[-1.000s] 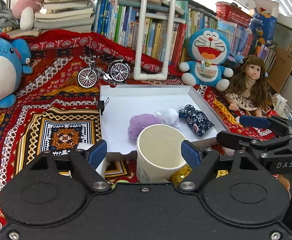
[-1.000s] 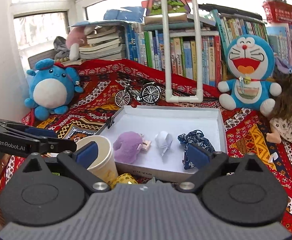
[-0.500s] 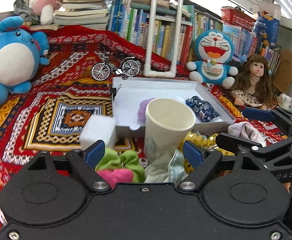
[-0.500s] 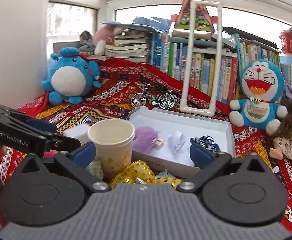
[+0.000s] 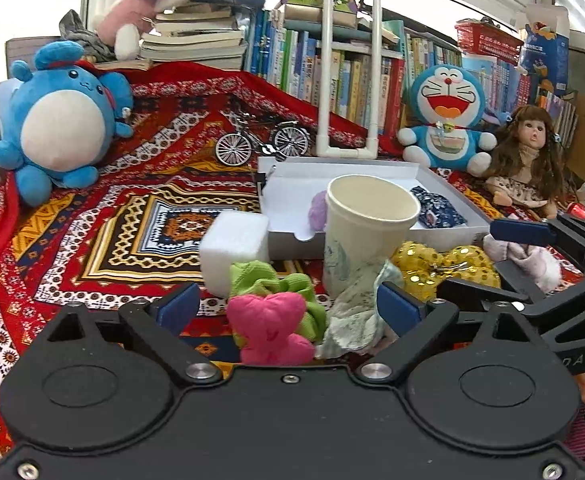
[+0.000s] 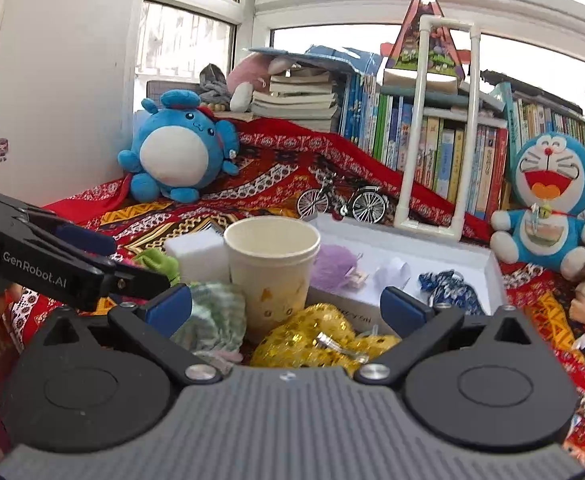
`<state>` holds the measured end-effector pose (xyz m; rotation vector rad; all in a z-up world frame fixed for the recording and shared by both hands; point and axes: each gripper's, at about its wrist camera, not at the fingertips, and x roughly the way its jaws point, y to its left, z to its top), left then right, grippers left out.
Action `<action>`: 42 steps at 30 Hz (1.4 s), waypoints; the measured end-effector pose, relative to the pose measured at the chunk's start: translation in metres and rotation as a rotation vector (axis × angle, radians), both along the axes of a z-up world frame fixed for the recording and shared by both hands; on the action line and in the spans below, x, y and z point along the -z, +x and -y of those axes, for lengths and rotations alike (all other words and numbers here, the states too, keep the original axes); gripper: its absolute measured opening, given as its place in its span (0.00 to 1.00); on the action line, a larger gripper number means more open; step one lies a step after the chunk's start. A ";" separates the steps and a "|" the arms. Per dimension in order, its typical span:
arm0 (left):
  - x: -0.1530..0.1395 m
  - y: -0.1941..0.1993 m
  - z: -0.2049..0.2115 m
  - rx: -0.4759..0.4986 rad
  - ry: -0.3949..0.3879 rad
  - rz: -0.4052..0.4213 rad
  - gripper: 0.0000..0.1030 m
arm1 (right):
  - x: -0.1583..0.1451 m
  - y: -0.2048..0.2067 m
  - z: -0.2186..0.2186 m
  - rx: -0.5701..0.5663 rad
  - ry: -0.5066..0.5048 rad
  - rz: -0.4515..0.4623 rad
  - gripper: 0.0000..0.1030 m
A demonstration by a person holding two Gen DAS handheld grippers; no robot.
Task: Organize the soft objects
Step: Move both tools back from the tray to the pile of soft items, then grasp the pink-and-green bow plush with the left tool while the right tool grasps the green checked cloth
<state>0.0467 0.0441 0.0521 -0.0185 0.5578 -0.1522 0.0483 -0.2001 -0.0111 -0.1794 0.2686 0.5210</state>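
A heap of soft things lies in front of the white tray [image 5: 372,242]. My left gripper [image 5: 288,306] is low over it with its jaws opening. A pink plush [image 5: 270,320], a green scrunchie [image 5: 252,276] and a pale green cloth [image 5: 356,314] lie loose between its fingers. My right gripper [image 6: 286,308] is open, with a gold sequin bow [image 6: 316,340], the pale cloth [image 6: 212,320] and a paper cup [image 6: 272,268] in its gap. A purple pompom [image 6: 332,268], a white piece [image 6: 392,272] and a navy floral pouch [image 6: 448,288] lie in the tray [image 6: 496,276].
A white foam block [image 5: 232,248] stands left of the cup [image 5: 368,232]. A fluffy pink-white thing [image 5: 528,258] lies by the right gripper [image 5: 500,260]. Behind the tray are a toy bicycle [image 5: 262,146], a white pipe frame [image 5: 348,80], plush toys, a doll [image 5: 528,160] and books.
Both grippers have sunk and drawn back from the tray, so the heap of soft things now lies between their fingers. The left jaws stand wider apart.
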 end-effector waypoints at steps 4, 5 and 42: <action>0.008 -0.002 -0.004 -0.025 0.010 0.006 0.93 | 0.010 -0.004 -0.002 -0.005 0.019 -0.007 1.00; 0.010 -0.002 -0.005 -0.029 0.007 0.001 0.93 | 0.012 -0.005 -0.003 -0.007 0.016 -0.009 1.00; 0.044 0.013 -0.018 0.003 -0.095 -0.145 0.50 | 0.043 -0.005 -0.031 -0.028 0.017 -0.186 0.52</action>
